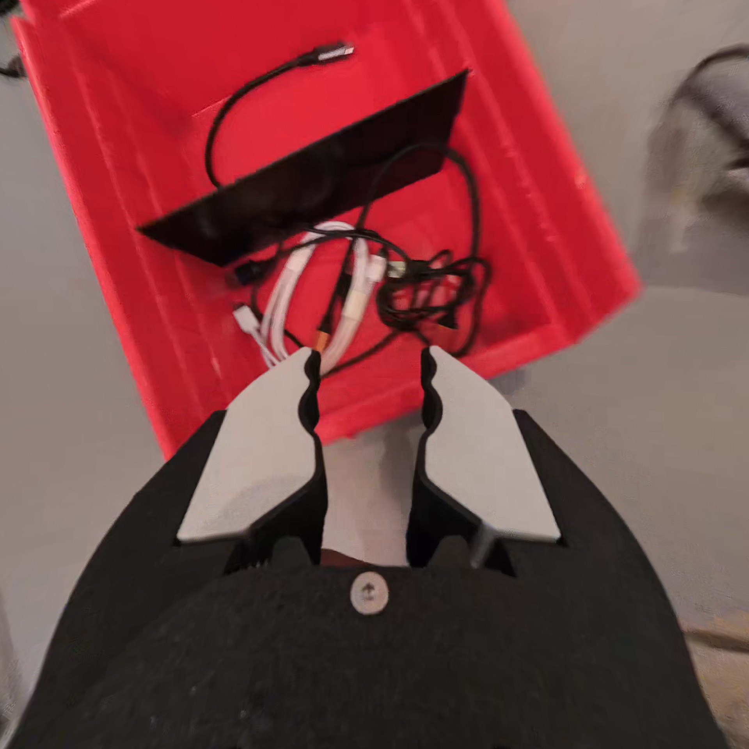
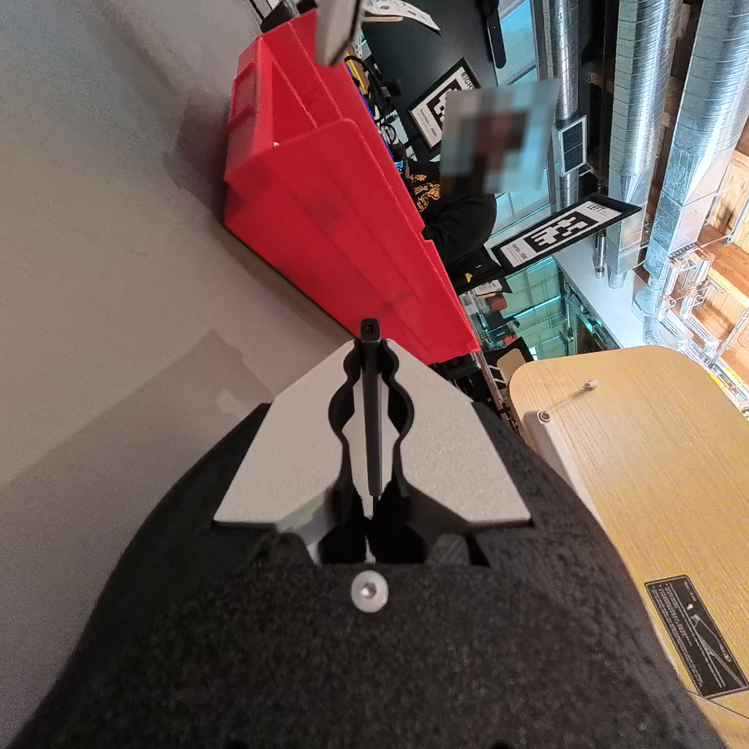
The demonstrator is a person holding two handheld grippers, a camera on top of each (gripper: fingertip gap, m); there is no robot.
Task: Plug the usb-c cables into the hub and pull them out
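Observation:
In the left wrist view a red bin (image 1: pixel 527 243) holds a bundle of white cables (image 1: pixel 283 292), a tangle of black cables (image 1: pixel 429 292), a black cable with an orange-collared plug (image 1: pixel 322 338) and a loose white plug (image 1: pixel 243 320). My left gripper (image 1: pixel 369 358) is open and empty, above the bin's near edge, just short of the cables. In the right wrist view my right gripper (image 2: pixel 371 348) is shut on a slim dark hub (image 2: pixel 371 405), held edge-on, its end sticking out past the fingertips. It is beside the red bin (image 2: pixel 324 202), outside its wall.
A black flat panel (image 1: pixel 308 170) stands slanted across the bin, with a black cable and plug (image 1: pixel 336 50) behind it. The bin rests on a grey tabletop (image 2: pixel 101 202). A light wooden surface (image 2: pixel 648 466) is at the right. A person sits beyond the bin. One left gripper finger (image 2: pixel 336 28) shows at the top. My right fingertips sit around 20 cm from my left ones.

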